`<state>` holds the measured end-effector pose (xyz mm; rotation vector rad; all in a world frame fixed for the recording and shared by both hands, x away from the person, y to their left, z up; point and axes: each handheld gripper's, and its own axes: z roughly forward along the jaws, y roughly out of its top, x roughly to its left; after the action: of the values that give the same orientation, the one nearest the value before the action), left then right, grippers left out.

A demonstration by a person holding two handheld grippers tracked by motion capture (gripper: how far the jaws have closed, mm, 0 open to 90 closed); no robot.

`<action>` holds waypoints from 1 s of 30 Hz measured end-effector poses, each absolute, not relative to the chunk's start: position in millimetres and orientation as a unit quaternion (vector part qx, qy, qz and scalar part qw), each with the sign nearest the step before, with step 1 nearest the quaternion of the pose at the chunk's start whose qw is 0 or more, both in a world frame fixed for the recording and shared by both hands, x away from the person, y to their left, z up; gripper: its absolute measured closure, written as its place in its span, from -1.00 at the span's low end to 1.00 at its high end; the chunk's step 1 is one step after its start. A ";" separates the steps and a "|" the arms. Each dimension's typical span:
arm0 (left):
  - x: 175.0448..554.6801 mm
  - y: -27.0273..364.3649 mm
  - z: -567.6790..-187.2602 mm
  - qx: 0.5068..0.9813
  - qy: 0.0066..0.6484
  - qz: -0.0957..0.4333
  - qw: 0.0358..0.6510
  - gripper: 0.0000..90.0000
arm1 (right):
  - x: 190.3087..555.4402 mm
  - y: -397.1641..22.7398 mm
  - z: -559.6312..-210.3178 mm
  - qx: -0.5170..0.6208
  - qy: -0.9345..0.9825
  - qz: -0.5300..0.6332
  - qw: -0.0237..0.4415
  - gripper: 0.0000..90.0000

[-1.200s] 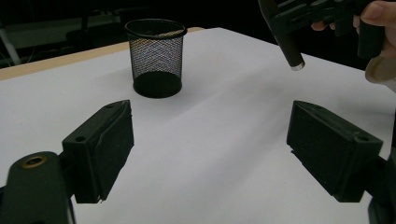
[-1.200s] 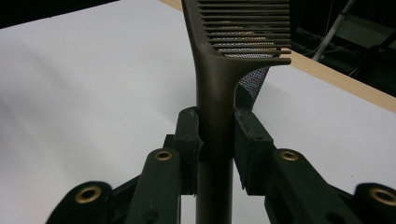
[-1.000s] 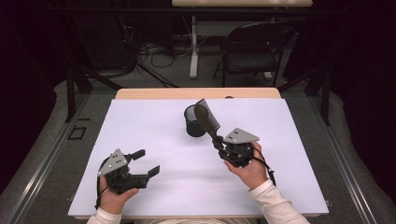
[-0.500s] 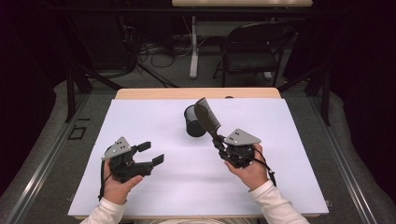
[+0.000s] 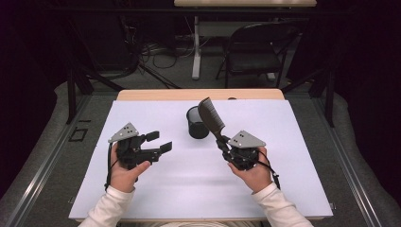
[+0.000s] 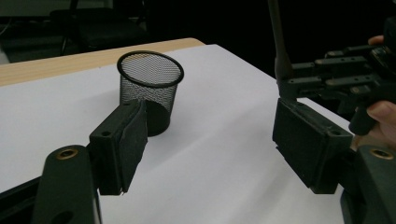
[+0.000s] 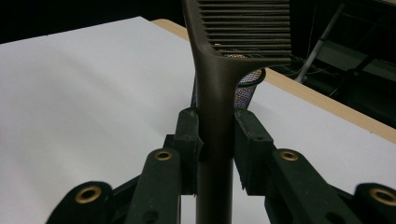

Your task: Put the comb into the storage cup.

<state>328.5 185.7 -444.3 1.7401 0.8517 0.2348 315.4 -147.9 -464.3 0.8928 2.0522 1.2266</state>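
The right tongs (image 5: 222, 142) stay clamped on the comb (image 5: 211, 117), its head at the cup's (image 5: 197, 124) one o'clock. The left tongs (image 5: 158, 143), empty and just narrowing, have risen toward the cup from eight o'clock.

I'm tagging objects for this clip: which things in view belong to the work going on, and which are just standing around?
In the job:
- comb, clamped by its handle in the right gripper
- black mesh cup, standing upright on the white table cover
- left gripper, jaws apart, nothing between them

Just standing around:
- folding chair behind the table
- cables on the floor
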 end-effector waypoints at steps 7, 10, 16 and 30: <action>336.3 179.0 -426.9 0.732 0.362 0.099 0.569 -0.31 | 315.0 -147.2 -464.6 0.333 0.769 0.459 0.295 0.61; 339.8 174.3 -419.9 0.732 0.356 0.092 0.574 -0.27 | 315.1 -147.2 -465.0 0.332 0.769 0.458 0.297 0.61; 345.9 163.7 -409.8 0.739 0.347 0.092 0.571 -0.22 | 314.8 -147.2 -465.0 0.332 0.768 0.459 0.299 0.61; 360.7 146.8 -393.5 0.738 0.335 0.061 0.582 -0.21 | 313.9 -146.6 -465.7 0.327 0.767 0.460 0.305 0.61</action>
<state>360.7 146.8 -393.5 1.7247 0.7827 0.1422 313.9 -146.6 -465.7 0.8658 2.0304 1.2174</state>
